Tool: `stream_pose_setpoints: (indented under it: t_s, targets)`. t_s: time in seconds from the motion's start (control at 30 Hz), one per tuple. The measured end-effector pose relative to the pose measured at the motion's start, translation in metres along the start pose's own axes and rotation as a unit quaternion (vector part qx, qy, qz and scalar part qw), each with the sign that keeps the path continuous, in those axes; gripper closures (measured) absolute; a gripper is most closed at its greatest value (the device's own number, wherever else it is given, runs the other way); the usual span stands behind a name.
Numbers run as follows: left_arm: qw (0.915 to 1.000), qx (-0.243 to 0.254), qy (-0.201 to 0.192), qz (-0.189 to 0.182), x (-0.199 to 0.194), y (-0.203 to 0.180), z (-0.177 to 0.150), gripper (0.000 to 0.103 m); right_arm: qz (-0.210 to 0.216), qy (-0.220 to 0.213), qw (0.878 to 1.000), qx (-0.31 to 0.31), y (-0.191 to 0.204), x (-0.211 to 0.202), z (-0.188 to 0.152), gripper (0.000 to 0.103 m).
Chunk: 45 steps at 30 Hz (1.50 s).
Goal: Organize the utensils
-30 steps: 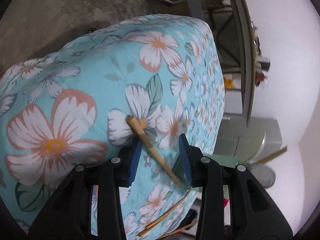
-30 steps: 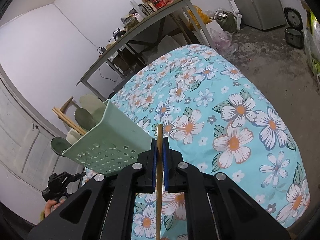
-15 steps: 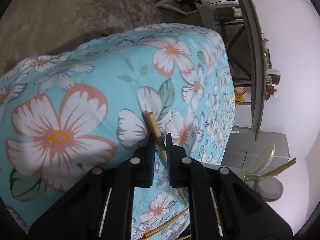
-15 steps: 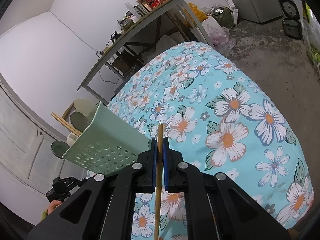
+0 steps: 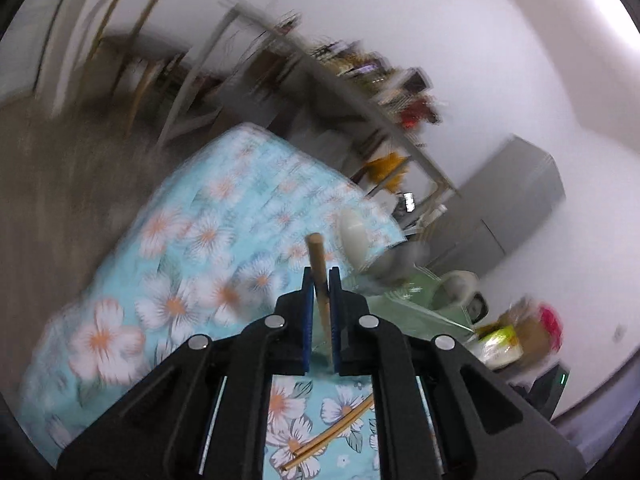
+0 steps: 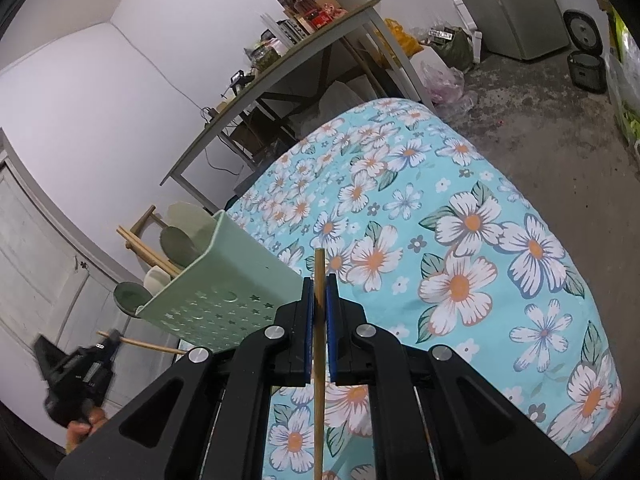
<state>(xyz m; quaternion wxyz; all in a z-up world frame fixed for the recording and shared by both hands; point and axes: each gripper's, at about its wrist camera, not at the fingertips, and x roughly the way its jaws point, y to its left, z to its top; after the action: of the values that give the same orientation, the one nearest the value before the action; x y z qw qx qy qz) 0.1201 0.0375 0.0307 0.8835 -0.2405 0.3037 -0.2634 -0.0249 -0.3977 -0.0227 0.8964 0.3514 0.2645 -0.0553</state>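
i am gripping one wooden chopstick (image 5: pixel 319 276) in my left gripper (image 5: pixel 320 312), the blue pads closed tight on it, its blunt end poking up past the jaws. this view is smeared with blur. beyond the tips the floral tablecloth (image 5: pixel 180 280) is covering the tabletop, and two more loose chopsticks (image 5: pixel 334 434) are lying on it low in the frame, just under my left jaws.

my right gripper (image 6: pixel 319 320) is also clamped on a wooden chopstick (image 6: pixel 319 360), which is running straight up between the pads and sticking out above and below them. the jaws are narrow, pressed on the stick.

the pale green utensil holder (image 6: pixel 216 284), with star and moon cut-outs in its wall, is standing at the left edge of the tabletop in the right wrist view. spoons (image 6: pixel 176 240) and a pair of chopsticks (image 6: pixel 146 250) are already standing in it. in that same view my left gripper (image 6: pixel 76 376) is showing low at the left, below the holder, with its chopstick (image 6: pixel 148 346) sticking out toward the holder.
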Motion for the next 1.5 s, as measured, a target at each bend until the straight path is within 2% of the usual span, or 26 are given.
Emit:
stream_pose_setpoints:
  t_s: [0.03,0.17,0.23,0.43,0.63,0.9,1.23,1.3,1.33,1.5]
  targets:
    - [0.9993,0.034,-0.012,-0.007,-0.009,-0.015,0.003,0.098,0.000,-0.002,1.000,-0.002,0.001,-0.001,0.000,0.097]
    - [0.9922,0.111,-0.039,-0.042,-0.037,-0.053,0.012,0.098,0.000,-0.006,1.000,-0.007,0.006,-0.006,0.001,0.097]
    - [0.9879,0.134,-0.054,-0.056,-0.049,-0.068,0.019,0.098,0.000,-0.008,1.000,-0.010,0.008,-0.008,0.000,0.097]
    - [0.9777,0.162,-0.079,-0.108,-0.072,-0.099,0.041,0.098,0.002,-0.008,1.000,-0.013,0.011,-0.010,0.000,0.097]
    - [0.9672,0.194,-0.109,-0.122,-0.070,-0.123,0.052,0.098,0.001,-0.012,1.000,-0.016,0.013,-0.013,0.000,0.097]
    - [0.9731,0.201,-0.064,-0.092,-0.004,-0.122,0.040,0.098,-0.004,-0.010,1.000,-0.014,0.010,-0.012,0.001,0.097]
    - [0.9752,0.205,-0.022,-0.081,0.047,-0.111,0.025,0.097,-0.013,0.002,1.000,-0.010,0.004,-0.001,0.003,0.097]
    - [0.9771,0.196,-0.014,-0.083,0.051,-0.108,0.024,0.085,-0.016,0.003,1.000,-0.009,0.003,0.000,0.002,0.097]
    - [0.9777,0.192,-0.014,-0.083,0.052,-0.106,0.025,0.075,-0.018,0.004,1.000,-0.009,0.002,0.001,0.002,0.097]
    - [0.9807,0.176,-0.016,-0.084,0.052,-0.097,0.024,0.064,-0.021,0.004,1.000,-0.010,0.003,0.000,0.001,0.097]
